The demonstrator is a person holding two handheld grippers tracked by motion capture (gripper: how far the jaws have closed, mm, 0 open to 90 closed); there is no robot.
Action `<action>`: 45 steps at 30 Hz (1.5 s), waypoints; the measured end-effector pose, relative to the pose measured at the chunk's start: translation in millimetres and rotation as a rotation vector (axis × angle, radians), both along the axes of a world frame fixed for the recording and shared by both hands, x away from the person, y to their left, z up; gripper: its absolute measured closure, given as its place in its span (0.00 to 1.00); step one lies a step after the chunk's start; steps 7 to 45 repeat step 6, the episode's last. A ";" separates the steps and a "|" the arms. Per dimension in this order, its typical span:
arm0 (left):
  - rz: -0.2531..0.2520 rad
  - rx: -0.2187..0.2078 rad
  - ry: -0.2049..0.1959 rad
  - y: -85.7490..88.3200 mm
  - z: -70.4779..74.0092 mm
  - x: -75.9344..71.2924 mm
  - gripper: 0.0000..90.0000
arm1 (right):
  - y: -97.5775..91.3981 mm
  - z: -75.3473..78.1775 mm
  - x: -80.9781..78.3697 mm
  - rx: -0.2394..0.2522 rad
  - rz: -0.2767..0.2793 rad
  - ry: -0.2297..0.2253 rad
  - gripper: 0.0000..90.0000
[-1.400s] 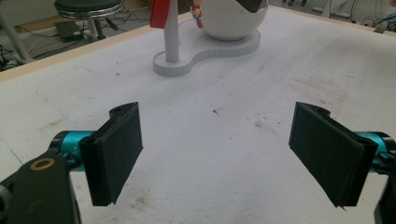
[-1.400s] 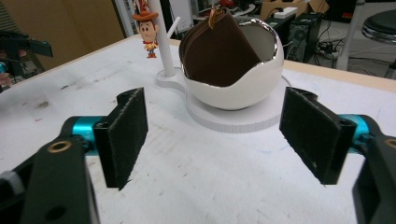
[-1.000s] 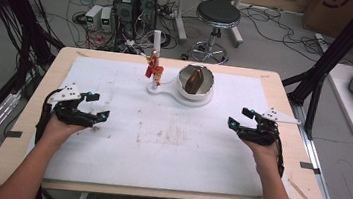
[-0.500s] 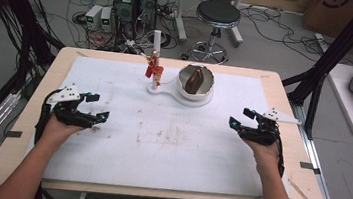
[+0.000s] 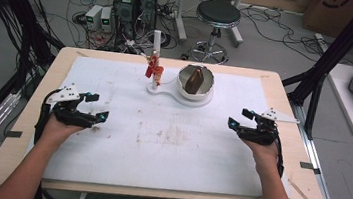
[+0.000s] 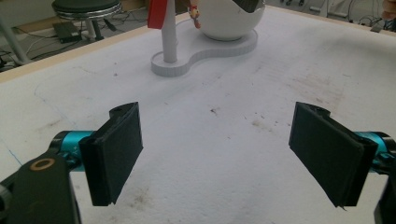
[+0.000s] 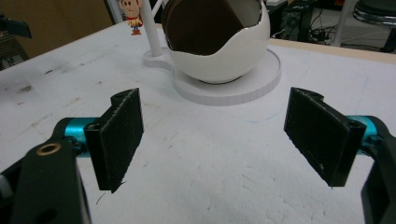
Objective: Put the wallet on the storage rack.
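Gripper jaws stand wide apart on both sides of the bench (image 5: pixel 106 172), each holding nothing: the left gripper (image 5: pixel 97 106) rests near the bench's left edge, the right gripper (image 5: pixel 239 118) near its right edge, both well apart from the white stand (image 5: pixel 165 89) at the far middle. On that stand sits a white, egg-like shell (image 7: pixel 219 60) with a jagged open rim, and a brown rounded piece (image 7: pixel 201 23) nests inside it. Beside it, a thin white post (image 6: pixel 169 32) rises from the stand's smaller end, with a small red-and-yellow toy figure (image 5: pixel 155 68) at it; whether the figure hangs on the post or merely stands by it cannot be told. The shell looks rigid, smooth and light, likely brittle at its thin broken rim, so a hold low across its rounded sides seems safer than one on the edge. The brown piece appears hard and slick; its exposed top offers the likeliest purchase.
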State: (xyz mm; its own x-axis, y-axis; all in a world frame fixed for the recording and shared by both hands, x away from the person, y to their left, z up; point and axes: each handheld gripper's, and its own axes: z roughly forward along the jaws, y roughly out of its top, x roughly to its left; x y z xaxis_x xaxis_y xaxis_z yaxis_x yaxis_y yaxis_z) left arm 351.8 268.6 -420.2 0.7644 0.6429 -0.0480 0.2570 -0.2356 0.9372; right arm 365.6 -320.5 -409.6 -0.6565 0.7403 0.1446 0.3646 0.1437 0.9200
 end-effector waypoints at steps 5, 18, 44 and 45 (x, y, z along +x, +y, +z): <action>-0.004 0.005 0.003 -0.7 -0.3 0.3 0.19 | 0.6 0.3 -0.8 -0.007 -0.006 0.002 0.22; -0.004 0.006 0.004 -0.8 -0.3 0.3 0.19 | 1.0 0.3 -1.0 -0.009 -0.008 0.004 0.22; -0.004 0.006 0.004 -0.8 -0.3 0.3 0.19 | 1.0 0.3 -1.0 -0.009 -0.008 0.004 0.22; -0.004 0.006 0.004 -0.8 -0.3 0.3 0.19 | 1.0 0.3 -1.0 -0.009 -0.008 0.004 0.22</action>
